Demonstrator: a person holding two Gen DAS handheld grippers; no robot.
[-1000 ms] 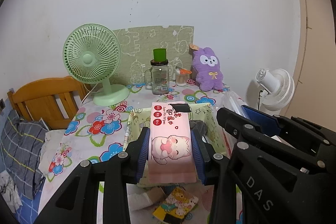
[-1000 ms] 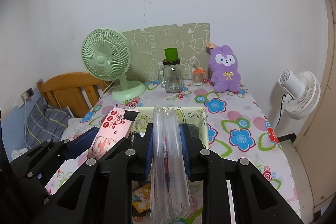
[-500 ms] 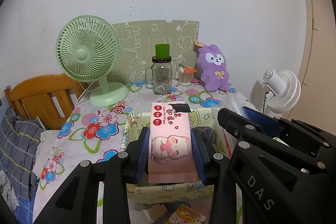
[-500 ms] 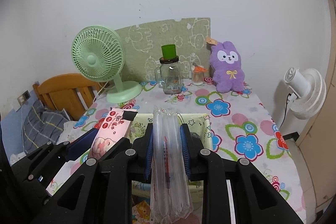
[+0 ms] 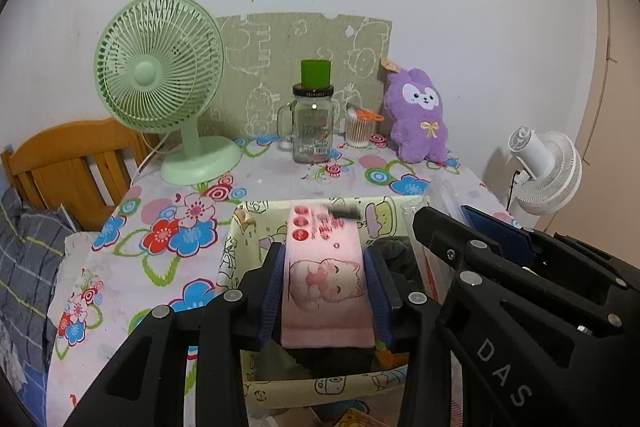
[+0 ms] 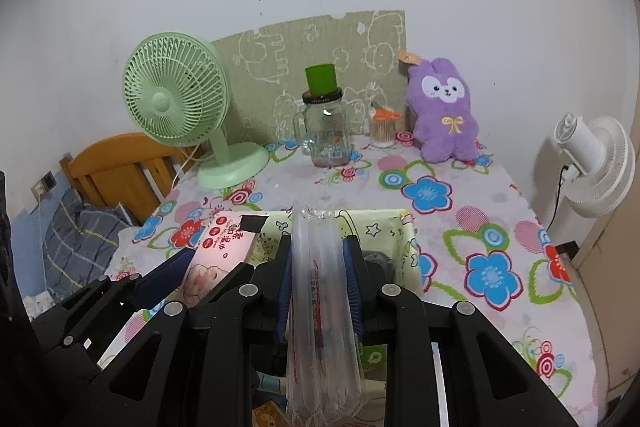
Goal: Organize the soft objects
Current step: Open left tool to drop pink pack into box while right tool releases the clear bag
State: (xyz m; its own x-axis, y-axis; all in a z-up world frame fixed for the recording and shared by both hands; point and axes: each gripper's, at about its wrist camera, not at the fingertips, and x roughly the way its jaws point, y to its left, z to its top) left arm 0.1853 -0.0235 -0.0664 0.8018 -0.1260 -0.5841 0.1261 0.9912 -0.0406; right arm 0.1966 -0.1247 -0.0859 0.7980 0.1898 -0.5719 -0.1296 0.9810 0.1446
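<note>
Left tongs (image 5: 325, 281) and right tongs (image 6: 318, 277) sit side by side, angled downward, each clamped on a load.

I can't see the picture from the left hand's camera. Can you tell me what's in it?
The left gripper squeezes a pink wipes pack with a cartoon cat on it, above a pale yellow fabric bin on a flowery tablecloth. The right gripper is beside it. At the back stand a green fan, a glass jar and a purple plush bunny.

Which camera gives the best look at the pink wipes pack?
The left wrist view: the pink wipes pack faces the camera squarely between its own fingers, above the fabric bin. The right wrist view shows it obliquely at left, partly hidden.
</note>
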